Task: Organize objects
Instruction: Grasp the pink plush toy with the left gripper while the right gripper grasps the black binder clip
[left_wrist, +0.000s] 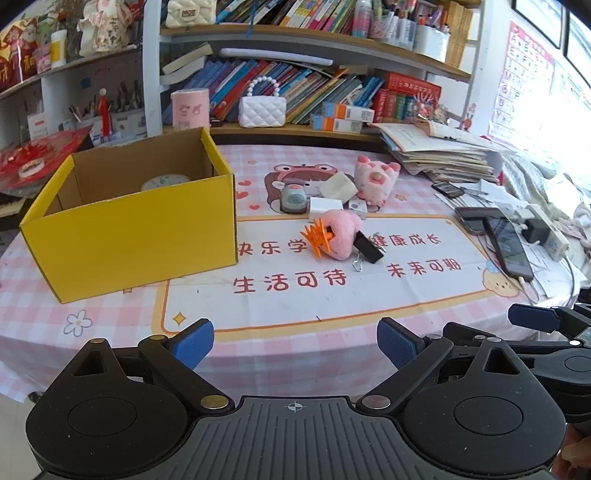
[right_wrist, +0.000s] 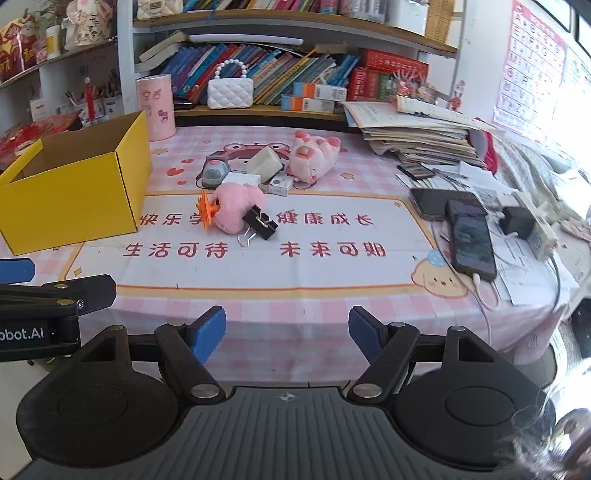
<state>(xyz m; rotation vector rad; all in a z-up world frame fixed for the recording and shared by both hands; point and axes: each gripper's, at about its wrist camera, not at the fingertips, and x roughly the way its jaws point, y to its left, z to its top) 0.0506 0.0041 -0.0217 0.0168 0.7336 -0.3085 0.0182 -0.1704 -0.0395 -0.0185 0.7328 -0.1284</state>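
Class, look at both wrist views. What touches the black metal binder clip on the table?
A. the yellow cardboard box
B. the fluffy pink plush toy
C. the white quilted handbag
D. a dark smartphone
B: the black metal binder clip leans against the fluffy pink plush toy, apart from everything else.

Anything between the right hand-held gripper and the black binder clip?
Nothing: only bare printed tablecloth lies between the right hand-held gripper and the black binder clip, in the right wrist view.
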